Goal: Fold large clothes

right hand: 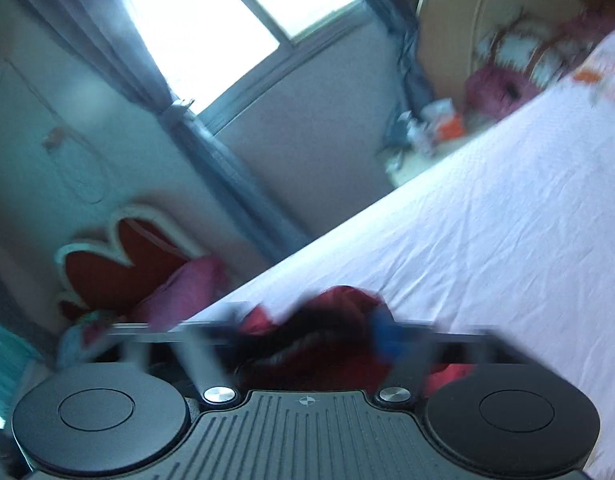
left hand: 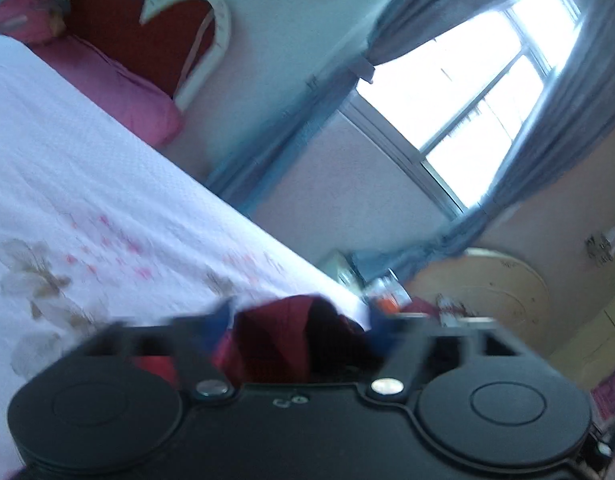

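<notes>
A dark red garment [left hand: 283, 336] is bunched between the blue-tipped fingers of my left gripper [left hand: 299, 320], which is shut on it just above the white bedspread [left hand: 87, 168]. In the right wrist view the same red garment [right hand: 331, 328] is bunched in my right gripper [right hand: 315, 332], which is shut on it over the white bedspread [right hand: 487, 248]. Both views are tilted and blurred by motion. The rest of the garment is hidden below the gripper bodies.
A red heart-shaped headboard [left hand: 155, 28] and pink pillows [left hand: 119, 92] stand at the bed's head. A window [left hand: 467, 92] with blue curtains fills the far wall. A cluttered nightstand [right hand: 427, 128] and a round cream panel [left hand: 491, 288] stand beyond the bed's far edge.
</notes>
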`<action>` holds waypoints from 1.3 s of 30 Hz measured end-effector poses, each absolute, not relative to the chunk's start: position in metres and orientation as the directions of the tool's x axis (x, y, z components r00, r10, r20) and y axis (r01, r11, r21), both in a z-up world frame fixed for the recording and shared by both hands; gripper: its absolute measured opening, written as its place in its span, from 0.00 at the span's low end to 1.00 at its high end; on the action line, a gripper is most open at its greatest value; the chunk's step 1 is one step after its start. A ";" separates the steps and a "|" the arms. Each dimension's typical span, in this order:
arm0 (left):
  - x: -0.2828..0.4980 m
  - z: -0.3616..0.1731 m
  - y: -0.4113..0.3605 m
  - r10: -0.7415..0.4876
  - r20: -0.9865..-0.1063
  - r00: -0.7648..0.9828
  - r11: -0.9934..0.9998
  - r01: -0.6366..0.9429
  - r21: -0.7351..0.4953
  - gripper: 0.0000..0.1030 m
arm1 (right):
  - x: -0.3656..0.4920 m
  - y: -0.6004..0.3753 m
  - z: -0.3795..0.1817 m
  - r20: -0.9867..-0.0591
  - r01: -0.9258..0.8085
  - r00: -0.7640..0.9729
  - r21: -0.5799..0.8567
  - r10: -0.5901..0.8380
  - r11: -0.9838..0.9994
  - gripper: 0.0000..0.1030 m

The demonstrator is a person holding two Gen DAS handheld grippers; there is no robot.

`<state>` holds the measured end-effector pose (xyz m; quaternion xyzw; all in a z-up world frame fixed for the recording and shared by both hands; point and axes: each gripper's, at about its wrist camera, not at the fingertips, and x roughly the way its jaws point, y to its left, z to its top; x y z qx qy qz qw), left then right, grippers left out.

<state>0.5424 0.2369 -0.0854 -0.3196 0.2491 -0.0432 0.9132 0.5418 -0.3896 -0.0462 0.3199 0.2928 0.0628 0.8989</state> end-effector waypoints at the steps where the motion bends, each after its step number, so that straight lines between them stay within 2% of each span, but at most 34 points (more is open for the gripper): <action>1: 0.542 -0.084 0.240 -0.215 -0.414 0.885 0.799 -0.084 -0.595 0.97 | 0.544 -0.389 -0.048 -0.470 0.048 0.829 0.601 0.304 0.798 0.91; 4: 0.559 -0.094 0.249 -0.243 -0.469 0.849 0.821 -0.077 -0.566 0.89 | 0.556 -0.383 -0.063 -0.529 0.054 0.789 0.566 0.312 0.823 0.89; 6: 0.576 -0.105 0.249 -0.266 -0.548 0.793 0.857 -0.065 -0.511 0.86 | 0.565 -0.376 -0.077 -0.594 0.064 0.749 0.508 0.295 0.859 0.80; 8: 0.591 -0.120 0.248 -0.303 -0.616 0.727 0.873 -0.047 -0.485 0.79 | 0.574 -0.372 -0.096 -0.645 0.074 0.707 0.475 0.290 0.877 0.77; 11: 0.604 -0.139 0.242 -0.351 -0.681 0.643 0.879 -0.024 -0.477 0.58 | 0.585 -0.370 -0.123 -0.702 0.085 0.648 0.452 0.295 0.888 0.75; 12: 0.606 -0.144 0.238 -0.362 -0.692 0.625 0.882 -0.009 -0.471 0.47 | 0.587 -0.368 -0.128 -0.708 0.081 0.639 0.450 0.300 0.890 0.58; 13: 0.606 -0.144 0.232 -0.358 -0.697 0.621 0.894 0.012 -0.449 0.31 | 0.588 -0.366 -0.132 -0.713 0.072 0.632 0.444 0.303 0.893 0.46; 14: 0.606 -0.143 0.227 -0.352 -0.698 0.624 0.906 0.038 -0.422 0.24 | 0.589 -0.365 -0.133 -0.718 0.068 0.632 0.426 0.291 0.902 0.30; 15: 0.604 -0.139 0.222 -0.342 -0.693 0.635 0.916 0.060 -0.397 0.13 | 0.589 -0.363 -0.133 -0.716 0.060 0.639 0.409 0.279 0.911 0.14; 16: 0.601 -0.133 0.217 -0.328 -0.676 0.660 0.926 0.082 -0.369 0.09 | 0.587 -0.362 -0.130 -0.703 0.052 0.660 0.393 0.264 0.918 0.07; 17: 0.596 -0.127 0.213 -0.307 -0.655 0.691 0.937 0.099 -0.336 0.08 | 0.584 -0.363 -0.124 -0.676 0.041 0.692 0.387 0.253 0.921 0.05; 20: 0.591 -0.097 0.204 -0.264 -0.563 0.783 0.958 0.147 -0.245 0.06 | 0.577 -0.361 -0.106 -0.601 0.004 0.766 0.359 0.228 0.933 0.04; 24: 0.597 -0.086 0.190 -0.215 -0.510 0.833 0.974 0.144 -0.177 0.06 | 0.583 -0.346 -0.096 -0.556 -0.038 0.807 0.286 0.199 0.957 0.04; 26: 0.605 -0.095 0.183 -0.178 -0.536 0.825 0.983 0.124 -0.136 0.06 | 0.593 -0.342 -0.108 -0.603 -0.012 0.780 0.254 0.168 0.967 0.04; 29: 0.623 -0.133 0.177 -0.141 -0.638 0.757 0.990 0.100 -0.101 0.06 | 0.608 -0.333 -0.148 -0.721 0.029 0.683 0.185 0.116 0.982 0.04; 31: 0.624 -0.156 0.173 -0.128 -0.660 0.740 0.992 0.100 -0.079 0.06 | 0.600 -0.333 -0.165 -0.696 0.024 0.710 0.173 0.105 0.985 0.04; 36: 0.620 -0.153 0.170 -0.114 -0.653 0.749 0.993 0.099 -0.060 0.07 | 0.597 -0.329 -0.171 -0.684 0.035 0.725 0.155 0.082 0.987 0.05; 37: 0.619 -0.150 0.172 -0.123 -0.649 0.751 0.992 0.099 -0.074 0.11 | 0.599 -0.328 -0.167 -0.692 0.035 0.717 0.154 0.082 0.988 0.05; 38: 0.617 -0.147 0.175 -0.130 -0.637 0.760 0.992 0.093 -0.090 0.19 | 0.600 -0.328 -0.163 -0.702 0.038 0.707 0.154 0.083 0.987 0.15; 39: 0.612 -0.139 0.178 -0.120 -0.608 0.785 0.992 0.080 -0.094 0.42 | 0.600 -0.328 -0.158 -0.708 0.060 0.704 0.126 0.047 0.990 0.49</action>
